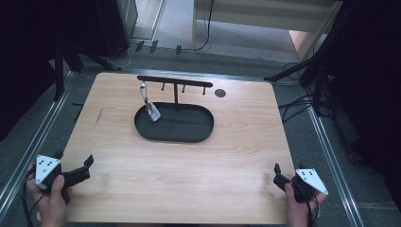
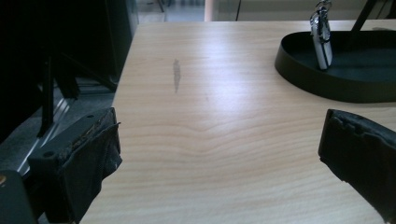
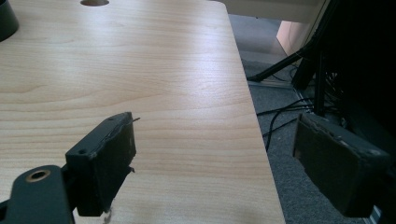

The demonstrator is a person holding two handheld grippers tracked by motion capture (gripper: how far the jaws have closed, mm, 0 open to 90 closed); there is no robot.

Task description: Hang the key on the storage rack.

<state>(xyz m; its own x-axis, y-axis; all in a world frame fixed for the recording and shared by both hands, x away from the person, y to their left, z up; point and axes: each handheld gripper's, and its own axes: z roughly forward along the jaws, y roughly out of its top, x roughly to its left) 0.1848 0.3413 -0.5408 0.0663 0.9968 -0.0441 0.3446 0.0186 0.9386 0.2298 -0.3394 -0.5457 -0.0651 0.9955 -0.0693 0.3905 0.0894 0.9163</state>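
Fingers of both grippers (image 1: 75, 166) (image 1: 279, 174) apart; no writing legible.

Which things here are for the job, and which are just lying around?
For the job:
- keychain hanging on the black rack
- oval tray under it
- left hand-held gripper, open
- right hand-held gripper, open

Just there:
- round hole in the table
- cables on the floor

Lab recording station. Bare wooden table (image 1: 189, 165) framed by aluminium rails (image 1: 33, 142) at 9 and 3 o'clock. Black stand legs (image 1: 302, 66) at 1 o'clock, loose cables (image 1: 293, 104) on grey carpet (image 1: 236, 33) at 3 o'clock, dark equipment cabinet (image 1: 113, 23) at 11 o'clock.
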